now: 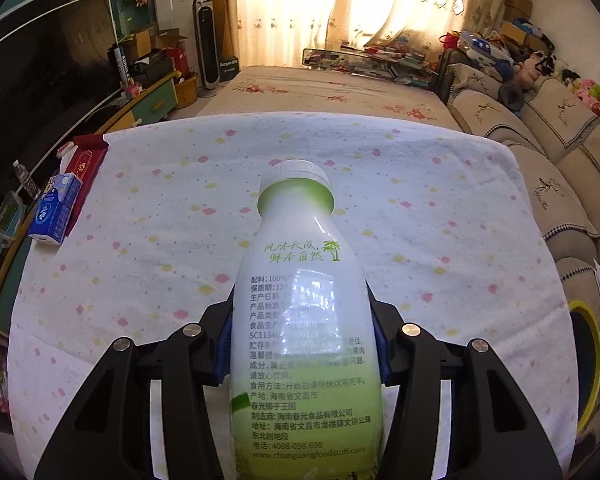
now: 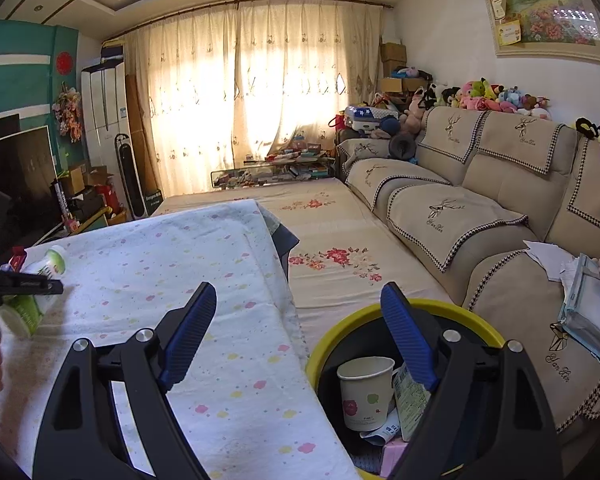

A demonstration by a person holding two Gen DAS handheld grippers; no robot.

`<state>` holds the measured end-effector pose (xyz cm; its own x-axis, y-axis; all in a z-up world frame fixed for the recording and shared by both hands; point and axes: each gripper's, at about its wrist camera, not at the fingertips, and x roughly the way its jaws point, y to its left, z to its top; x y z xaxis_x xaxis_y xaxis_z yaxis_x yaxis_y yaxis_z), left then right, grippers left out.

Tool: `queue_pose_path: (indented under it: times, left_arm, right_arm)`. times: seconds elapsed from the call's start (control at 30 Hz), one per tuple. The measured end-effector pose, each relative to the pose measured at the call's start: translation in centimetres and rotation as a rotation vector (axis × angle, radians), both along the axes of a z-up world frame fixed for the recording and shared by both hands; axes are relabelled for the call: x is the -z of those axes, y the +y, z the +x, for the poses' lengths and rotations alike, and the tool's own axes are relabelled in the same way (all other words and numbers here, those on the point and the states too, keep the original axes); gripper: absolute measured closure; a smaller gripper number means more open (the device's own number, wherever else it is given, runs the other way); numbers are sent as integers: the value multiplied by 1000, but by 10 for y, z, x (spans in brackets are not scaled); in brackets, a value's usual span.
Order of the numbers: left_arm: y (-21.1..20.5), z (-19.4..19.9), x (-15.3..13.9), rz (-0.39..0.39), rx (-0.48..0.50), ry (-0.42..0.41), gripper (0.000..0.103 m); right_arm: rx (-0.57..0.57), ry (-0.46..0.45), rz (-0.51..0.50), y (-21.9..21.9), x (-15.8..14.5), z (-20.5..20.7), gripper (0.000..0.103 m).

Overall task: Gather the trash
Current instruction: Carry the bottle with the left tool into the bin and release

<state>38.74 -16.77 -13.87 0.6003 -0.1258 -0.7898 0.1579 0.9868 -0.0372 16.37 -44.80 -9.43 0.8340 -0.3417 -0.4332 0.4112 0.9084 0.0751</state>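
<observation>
My left gripper (image 1: 302,336) is shut on a white and green plastic bottle (image 1: 304,320) with a white cap, held above the table's spotted cloth (image 1: 160,248). The same bottle (image 2: 32,296) and the left gripper (image 2: 20,286) show at the left of the right wrist view. My right gripper (image 2: 300,332) is open and empty, above the table's right edge and over a yellow-rimmed black bin (image 2: 452,312). In the bin lie a paper cup (image 2: 364,392), a wrapper (image 2: 410,404) and other scraps.
A blue tissue pack (image 1: 54,216) and a red box (image 1: 86,164) lie at the table's left edge. The bin's rim (image 1: 594,360) shows at the right. A beige sofa (image 2: 480,208) stands to the right, with a low flowered bed (image 2: 332,248) beyond the table.
</observation>
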Motion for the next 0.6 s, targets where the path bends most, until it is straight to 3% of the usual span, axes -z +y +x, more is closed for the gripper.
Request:
queue_pose_path:
  times: [0.13,0.37,0.6]
  left_arm:
    - [-11,-44,-20,-23,94,-31,51]
    - [-65,-120,-42,-45,323,-43,51]
    - [-171,-168,-53,-98,567,-13,51]
  right_arm:
    - [-8,-75,9,-2,-4,-15,23]
    - [57,-69,27,-31,-16,-60,23]
    - [162,-24,15,-68,-16,-119,23]
